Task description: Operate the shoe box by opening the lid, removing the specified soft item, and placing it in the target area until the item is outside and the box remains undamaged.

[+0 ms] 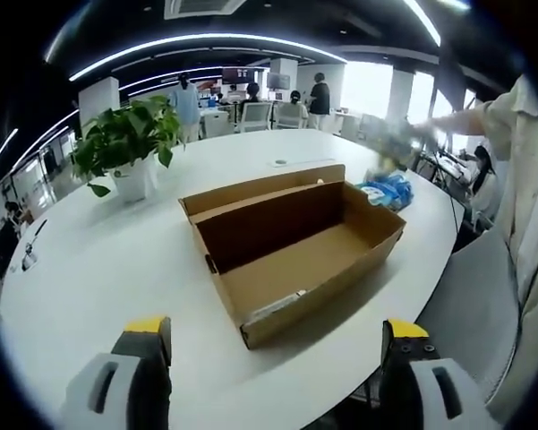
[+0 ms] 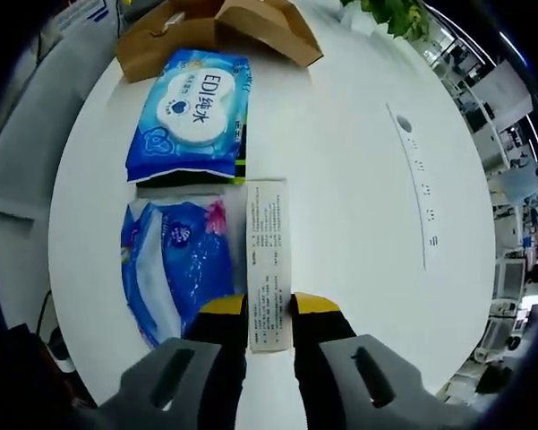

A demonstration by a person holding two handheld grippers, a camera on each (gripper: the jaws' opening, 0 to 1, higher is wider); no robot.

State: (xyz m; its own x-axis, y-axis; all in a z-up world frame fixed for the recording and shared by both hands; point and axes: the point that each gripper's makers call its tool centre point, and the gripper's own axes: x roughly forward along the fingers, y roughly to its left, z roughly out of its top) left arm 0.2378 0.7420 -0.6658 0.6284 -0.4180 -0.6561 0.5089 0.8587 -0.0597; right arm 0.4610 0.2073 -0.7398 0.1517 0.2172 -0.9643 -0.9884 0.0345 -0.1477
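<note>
The brown shoe box [image 1: 295,246] stands open in the middle of the white table [image 1: 98,269], its lid folded back and its inside bare. My left gripper [image 1: 276,339] hovers in front of it, wide open with nothing between the jaws. Beyond the box's right end lie blue soft packs [image 1: 389,190], with a blurred right gripper [image 1: 392,148] above them. In the right gripper view, my right gripper [image 2: 269,313] is shut on the white printed flap [image 2: 269,255] of a blue soft pack [image 2: 175,260]. A blue wipes pack [image 2: 197,112] lies between that pack and the box [image 2: 219,27].
A potted plant [image 1: 125,143] stands at the table's far left. A grey chair [image 1: 470,305] sits at the right edge beside a person's sleeve [image 1: 528,170]. A long cable slot [image 2: 416,170] runs across the table. People stand at desks in the background.
</note>
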